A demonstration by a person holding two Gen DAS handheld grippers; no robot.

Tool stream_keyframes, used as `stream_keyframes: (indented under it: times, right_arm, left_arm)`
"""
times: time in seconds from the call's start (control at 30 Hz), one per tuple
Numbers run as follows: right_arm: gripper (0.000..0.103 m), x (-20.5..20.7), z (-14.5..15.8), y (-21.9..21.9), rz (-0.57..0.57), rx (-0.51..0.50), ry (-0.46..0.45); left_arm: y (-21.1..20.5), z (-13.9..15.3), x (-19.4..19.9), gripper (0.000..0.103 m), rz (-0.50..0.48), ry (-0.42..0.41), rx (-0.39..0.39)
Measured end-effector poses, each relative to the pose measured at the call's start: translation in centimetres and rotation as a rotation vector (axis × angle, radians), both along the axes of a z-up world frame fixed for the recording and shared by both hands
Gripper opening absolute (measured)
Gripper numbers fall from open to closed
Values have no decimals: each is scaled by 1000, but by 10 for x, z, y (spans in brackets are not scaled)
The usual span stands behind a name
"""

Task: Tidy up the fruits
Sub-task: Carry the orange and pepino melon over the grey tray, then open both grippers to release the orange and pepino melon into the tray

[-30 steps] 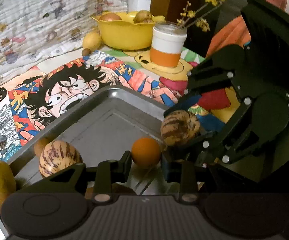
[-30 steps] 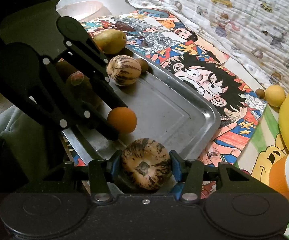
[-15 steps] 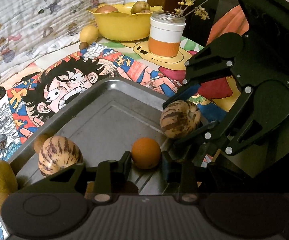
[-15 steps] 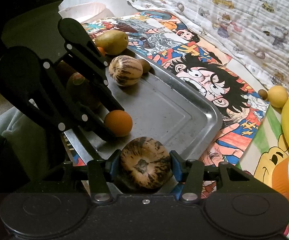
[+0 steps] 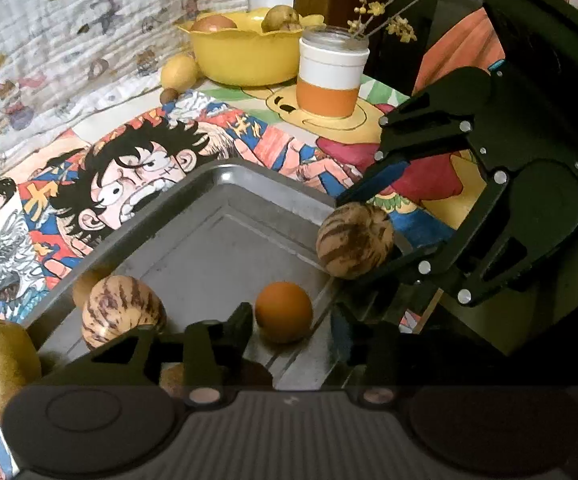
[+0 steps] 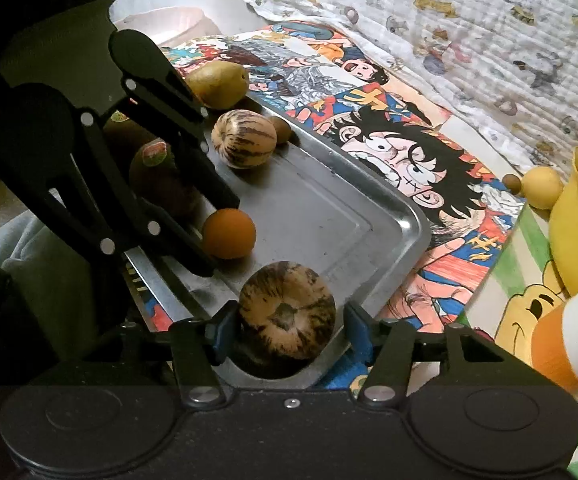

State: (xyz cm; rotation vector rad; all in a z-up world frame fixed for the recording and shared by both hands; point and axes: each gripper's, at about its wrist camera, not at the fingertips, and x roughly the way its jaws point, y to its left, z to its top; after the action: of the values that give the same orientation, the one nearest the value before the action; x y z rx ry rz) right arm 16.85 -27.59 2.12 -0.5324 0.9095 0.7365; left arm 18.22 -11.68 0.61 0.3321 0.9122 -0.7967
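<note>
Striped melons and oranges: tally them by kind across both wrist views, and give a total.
Striped melons: 2
Oranges: 1
Total: 3

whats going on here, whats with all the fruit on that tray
A person is sorting fruit onto a metal tray with a handheld gripper in each hand. The left gripper is opening around a small orange that sits on the tray, with a gap on one side. The right gripper is opening around a striped melon at the tray's near edge. Another striped melon already lies further along the tray. A yellow bowl holding more fruit stands beyond it.
</note>
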Motion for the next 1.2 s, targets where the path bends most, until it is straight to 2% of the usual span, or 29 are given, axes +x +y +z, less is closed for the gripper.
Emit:
stream_keyframes:
  times: [0.17, 0.23, 0.37, 0.43, 0.6, 0.77, 0.83, 0.93, 1.03, 1.2]
  right_arm:
    - [73, -10, 10, -2, -13, 13, -41]
    - [83, -14, 15, -3, -24, 25, -65]
    - [91, -19, 24, -5, -41, 35, -108]
    - [100, -19, 29, -8, -57, 47, -131]
    - [102, -14, 45, -21, -170, 114, -208]
    - [102, 0, 48, -35, -332, 201, -225]
    - [102, 6, 47, -37, -359, 209, -217]
    - [102, 10, 50, -37, -344, 190, -207]
    - [102, 11, 60, -30, -276, 144, -204]
    - [102, 20, 101, -20, -188, 104, -231]
  left_arm:
    - [1, 13, -15, 67, 2, -52, 17]
    - [1, 20, -21, 80, -4, -79, 27]
    - [3, 33, -29, 91, 12, -128, 41]
    - [4, 40, -30, 98, 33, -150, 49]
    - [13, 57, -27, 102, 128, -199, 37]
    - [27, 70, -16, 102, 248, -207, -1]
    - [35, 74, -11, 102, 291, -204, -10]
    - [45, 77, -2, 102, 328, -182, -25]
    - [55, 83, 6, 102, 356, -165, -40]
    - [62, 98, 25, 102, 386, -166, -40]
